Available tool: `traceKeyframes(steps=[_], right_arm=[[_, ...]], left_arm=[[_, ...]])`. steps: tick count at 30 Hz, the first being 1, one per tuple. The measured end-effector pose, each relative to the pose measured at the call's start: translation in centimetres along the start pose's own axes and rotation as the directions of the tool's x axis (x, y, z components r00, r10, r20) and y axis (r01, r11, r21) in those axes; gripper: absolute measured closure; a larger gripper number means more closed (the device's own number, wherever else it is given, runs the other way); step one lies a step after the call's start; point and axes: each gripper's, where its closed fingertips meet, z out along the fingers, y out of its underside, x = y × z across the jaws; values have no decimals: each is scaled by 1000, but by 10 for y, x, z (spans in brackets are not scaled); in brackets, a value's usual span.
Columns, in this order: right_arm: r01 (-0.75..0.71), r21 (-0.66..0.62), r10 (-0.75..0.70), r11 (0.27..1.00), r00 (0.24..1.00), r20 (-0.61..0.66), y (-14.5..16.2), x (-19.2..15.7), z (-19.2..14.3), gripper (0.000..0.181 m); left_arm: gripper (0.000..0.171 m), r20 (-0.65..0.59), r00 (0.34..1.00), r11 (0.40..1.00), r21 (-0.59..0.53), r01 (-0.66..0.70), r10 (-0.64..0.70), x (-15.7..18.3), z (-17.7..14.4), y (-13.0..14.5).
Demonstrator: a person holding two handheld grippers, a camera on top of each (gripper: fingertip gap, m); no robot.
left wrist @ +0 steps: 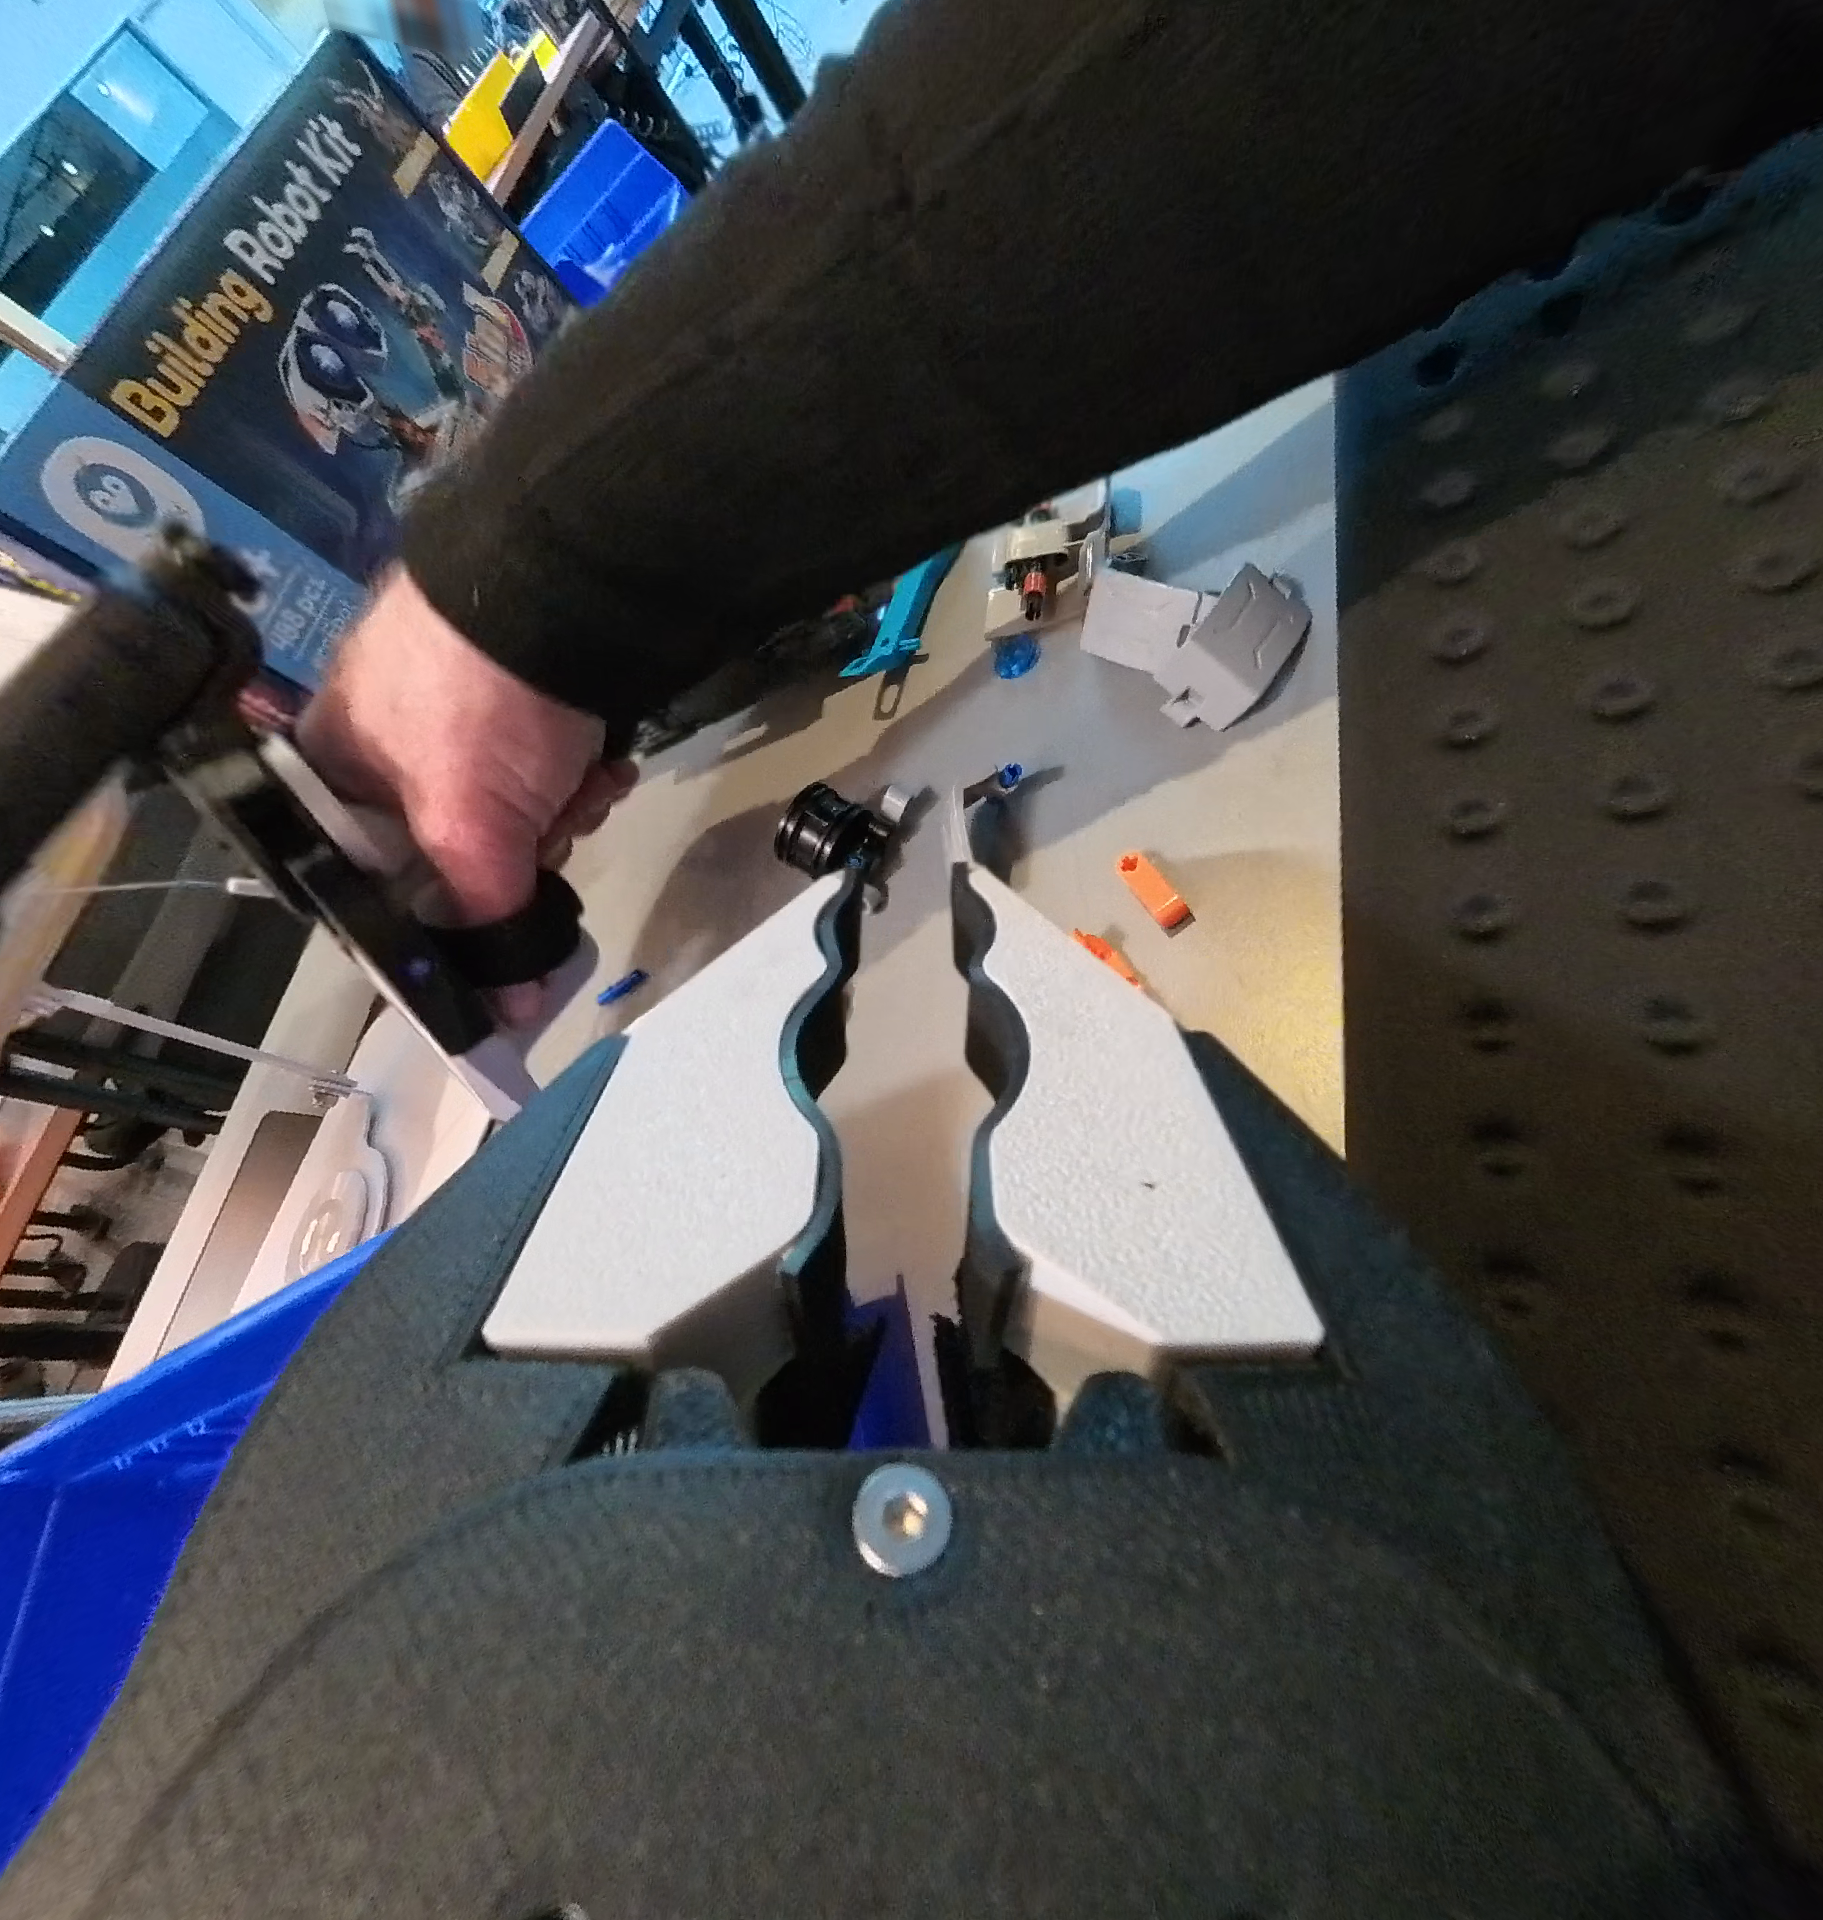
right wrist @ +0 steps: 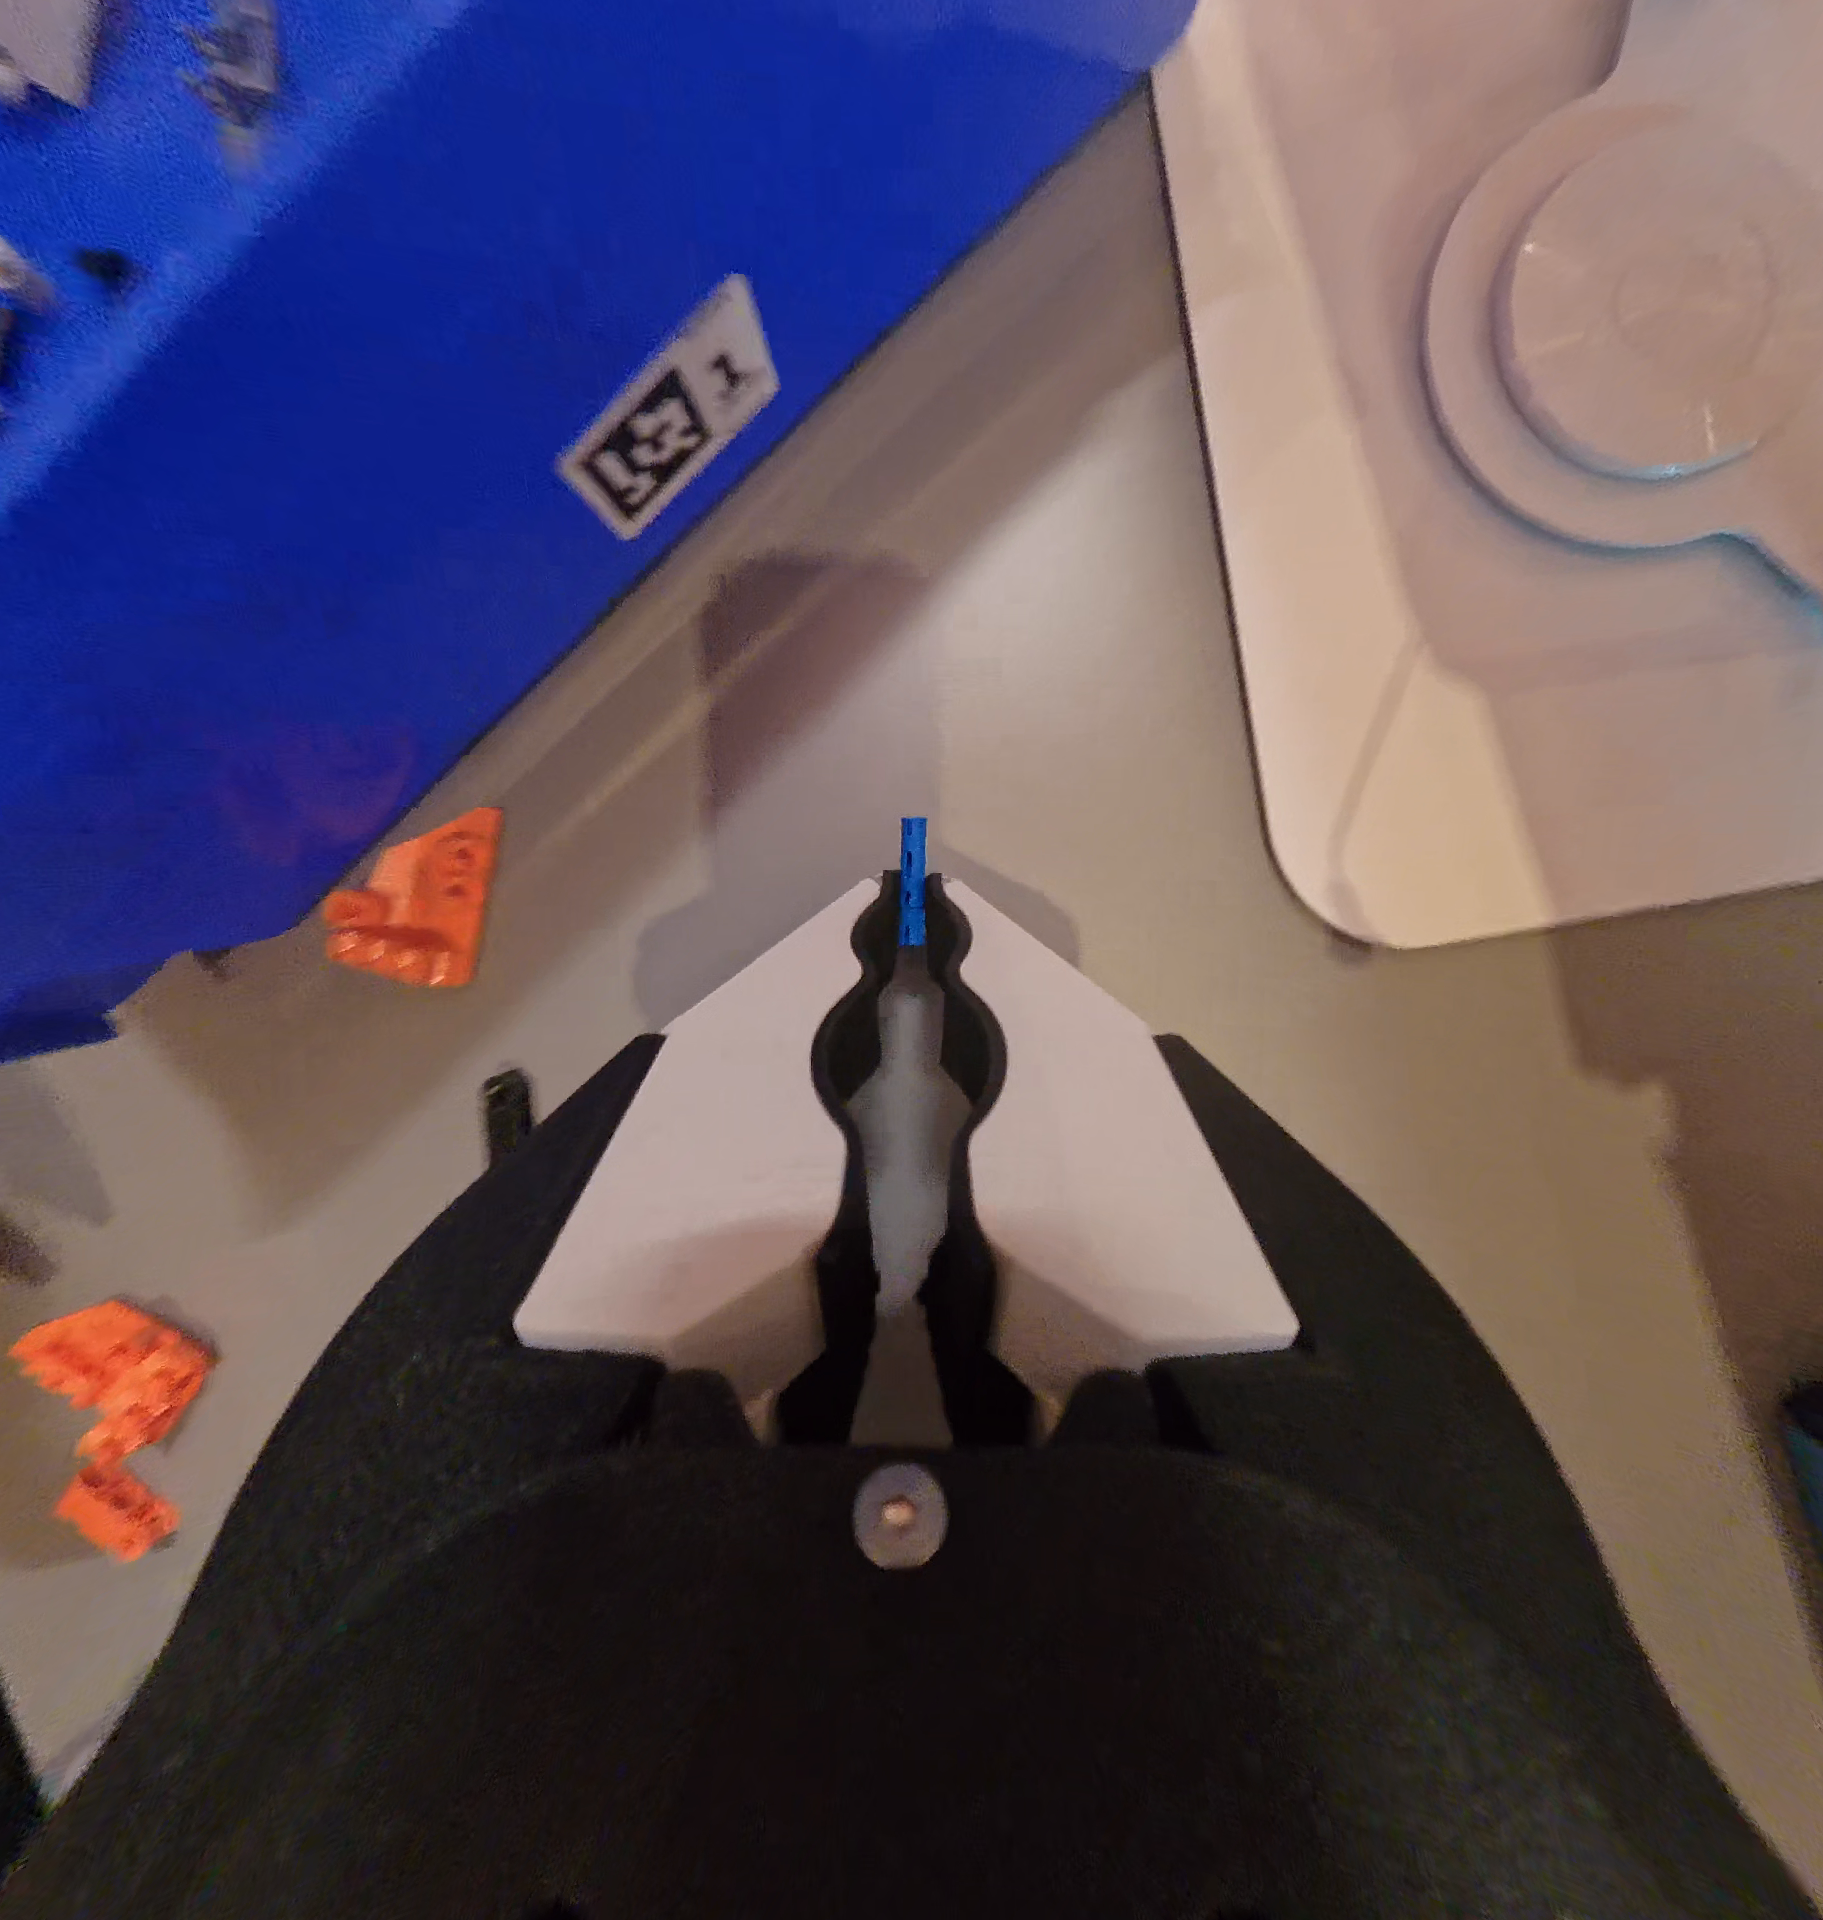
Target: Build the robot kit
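My right gripper (right wrist: 912, 891) is shut on a small blue pin (right wrist: 914, 873), which sticks out past the fingertips above the grey table (right wrist: 990, 665). My left gripper (left wrist: 902, 875) is open and holds nothing, low over the table (left wrist: 1094, 748). A black wheel part with a grey connector (left wrist: 829, 831) lies just beyond its left fingertip. A tiny blue-tipped piece (left wrist: 1002, 776) lies beyond its right fingertip. A person's hand (left wrist: 450, 769) in a dark sleeve holds the other gripper at the left of the left wrist view.
A blue bin (right wrist: 315, 416) with a square marker tag stands at the left, also in the left wrist view (left wrist: 107, 1558). Orange bricks (right wrist: 419, 904) (left wrist: 1156, 890) lie loose. A white moulded tray (right wrist: 1509, 520), grey parts (left wrist: 1198, 644), a teal beam (left wrist: 902, 613) and a printed box (left wrist: 294, 312) are around. About 20 cm separates my left fingertips from my right. My left tips are roughly 20 cm from the teal beam (left wrist: 902, 613).
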Motion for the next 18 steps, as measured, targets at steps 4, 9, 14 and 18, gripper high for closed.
traceKeyframes(steps=[4,9,14,18], right_arm=[[25,89,-21,996,999,-47,5,-27,-51,179],[51,189,-34,981,995,-93,34,-63,-111,179],[57,267,-23,962,991,-128,65,-88,-141,179],[45,323,-6,945,993,-121,84,-95,-148,179]], left_arm=[[144,-21,999,997,-56,44,-45,2,13,0],[130,-61,996,957,-287,49,-69,16,48,16],[149,-107,979,918,-377,121,-173,23,70,23],[166,-96,966,901,-392,184,-239,18,80,24]])
